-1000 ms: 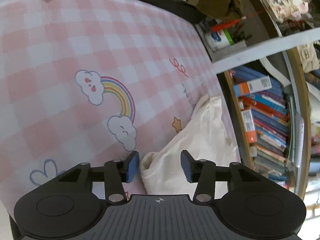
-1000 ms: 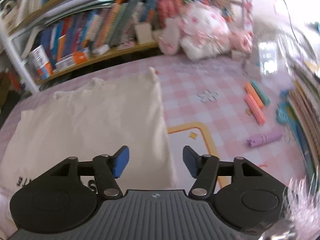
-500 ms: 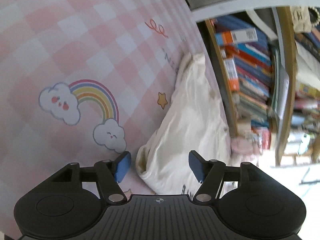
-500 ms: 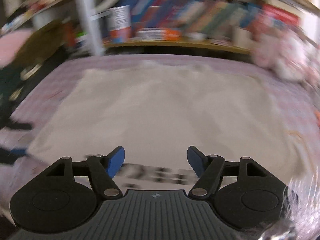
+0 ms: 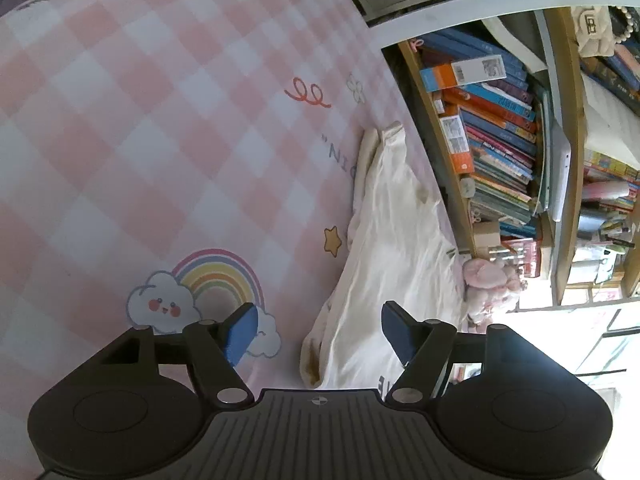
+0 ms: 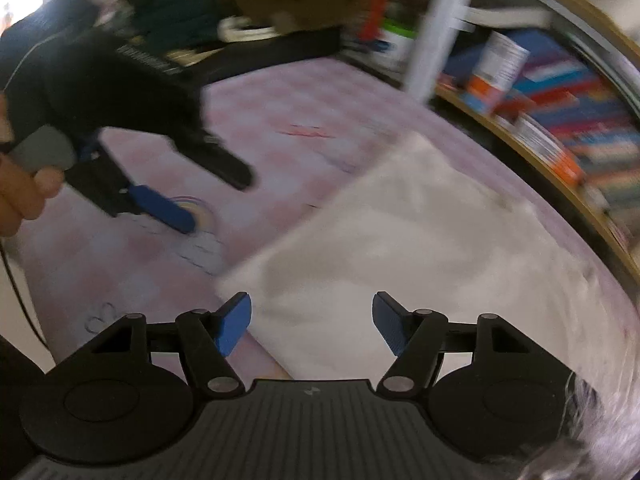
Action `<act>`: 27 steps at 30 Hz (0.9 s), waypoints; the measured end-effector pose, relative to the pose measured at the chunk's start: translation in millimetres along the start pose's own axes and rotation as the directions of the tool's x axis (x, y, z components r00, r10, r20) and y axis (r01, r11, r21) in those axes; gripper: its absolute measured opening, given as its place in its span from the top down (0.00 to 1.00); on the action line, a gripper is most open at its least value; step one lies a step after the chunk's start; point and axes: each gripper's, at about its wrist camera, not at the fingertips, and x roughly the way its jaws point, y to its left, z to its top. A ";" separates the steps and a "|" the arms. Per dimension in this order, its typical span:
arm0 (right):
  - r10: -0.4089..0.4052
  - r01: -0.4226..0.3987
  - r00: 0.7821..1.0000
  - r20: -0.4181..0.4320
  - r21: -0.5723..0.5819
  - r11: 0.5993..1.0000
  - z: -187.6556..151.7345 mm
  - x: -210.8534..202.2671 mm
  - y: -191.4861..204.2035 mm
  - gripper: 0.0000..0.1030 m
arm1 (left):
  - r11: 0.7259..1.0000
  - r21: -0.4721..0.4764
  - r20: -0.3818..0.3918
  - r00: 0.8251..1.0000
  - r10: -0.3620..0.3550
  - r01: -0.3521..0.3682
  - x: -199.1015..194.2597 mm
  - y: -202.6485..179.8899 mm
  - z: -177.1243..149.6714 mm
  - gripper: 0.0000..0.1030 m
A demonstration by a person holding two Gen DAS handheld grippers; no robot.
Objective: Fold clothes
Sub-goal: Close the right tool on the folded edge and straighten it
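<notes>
Both grippers released, nothing held: left gripper [image 5: 318,330] and right gripper [image 6: 312,322] w/ jaws wide over cream shirt [image 5: 394,236] on pink checked mat [image 5: 160,120].

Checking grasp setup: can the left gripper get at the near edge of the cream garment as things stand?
Probably yes. The left gripper is open, the cream garment edge lies right ahead between its fingers, and nothing sits between them.

Open room: the pink checked mat [image 5: 168,128] lies bare to the left of the cream garment [image 5: 396,240], far and near.
Right edge: the bookshelf [image 5: 492,152] stands just beside the garment.
Far right: a pink plush toy [image 5: 486,280] sits by the shelf foot.
Left side, right wrist view: the left gripper [image 6: 188,184] hangs over the mat, jaws apart.
</notes>
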 end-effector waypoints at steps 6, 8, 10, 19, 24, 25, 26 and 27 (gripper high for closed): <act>0.041 -0.049 0.996 -0.076 -0.116 0.992 8.6 19.2 30.6 0.62 | 1.000 0.006 -0.084 0.996 -0.017 0.018 9.3 2.2 -1.6 0.32; 0.031 -0.044 0.994 -0.105 -0.132 0.990 8.5 26.5 34.9 0.80 | 0.999 -0.011 -0.110 0.993 -0.037 0.036 15.2 3.7 -2.7 0.32; -0.005 -0.010 0.994 -0.113 -0.129 0.992 7.9 32.6 34.7 0.91 | 0.998 -0.036 -0.132 0.990 -0.055 0.051 21.8 5.0 -2.2 0.32; -0.010 0.010 1.000 0.005 0.062 0.998 14.1 -16.9 -0.8 0.97 | 0.969 -0.152 -0.169 0.961 -0.218 0.193 57.9 2.4 5.2 0.28; 0.015 -0.014 1.000 -0.009 0.125 0.992 13.4 -19.7 -9.0 0.97 | 0.957 -0.155 -0.195 0.942 -0.274 0.246 77.8 -10.5 0.5 0.31; 0.015 -0.013 1.000 -0.017 0.130 0.991 11.3 -21.4 -7.7 0.96 | 0.959 -0.142 -0.199 0.942 -0.269 0.244 78.4 -12.4 -0.1 0.33; 0.011 -0.007 1.000 -0.022 0.138 0.990 9.1 -23.1 -7.1 0.90 | 0.963 -0.130 -0.200 0.945 -0.260 0.237 78.6 -14.2 -0.8 0.36; 0.000 0.003 1.000 -0.019 0.147 0.989 6.8 -25.6 -8.2 0.85 | 0.966 -0.119 -0.201 0.947 -0.251 0.230 78.8 -15.7 -1.3 0.39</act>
